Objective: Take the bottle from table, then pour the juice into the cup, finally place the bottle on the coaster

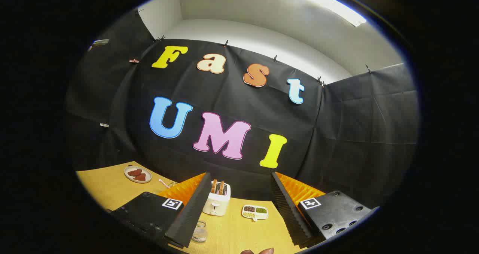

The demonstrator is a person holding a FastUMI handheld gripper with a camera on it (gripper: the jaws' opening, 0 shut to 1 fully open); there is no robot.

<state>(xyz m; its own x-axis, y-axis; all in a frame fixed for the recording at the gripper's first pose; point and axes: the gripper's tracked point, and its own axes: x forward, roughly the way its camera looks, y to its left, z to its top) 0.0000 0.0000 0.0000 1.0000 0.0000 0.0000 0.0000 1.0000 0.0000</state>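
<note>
The tool (239, 209) has its two fingers spread wide apart, with nothing held between them. Each finger carries a small square marker on its top.

Nearest of all, right below the gap between the fingers, a dark reddish rounded shape (258, 251) just pokes into sight; what it is cannot be told.

Just beside the tip of the left finger stands the cup (199, 232), a small clear glass, upright on the table (232, 231). The table has a yellow woven surface.

A little farther on, between the fingers and close to the left one, sits a toaster (217, 202), pale cream, with two slices standing up in its slots. To its right, roughly midway between the fingers, lies a small tray (255, 212) split into compartments that hold grains or beans of different colours.

Beyond the left finger, off to the left, a thin pinkish stick (164, 183) lies on the table, and farther still a plate (137, 174) carries two dark brown pieces.

Behind everything hangs the black cloth wall (355, 134), with a white wall and a ceiling light (325, 3) above it.
</note>
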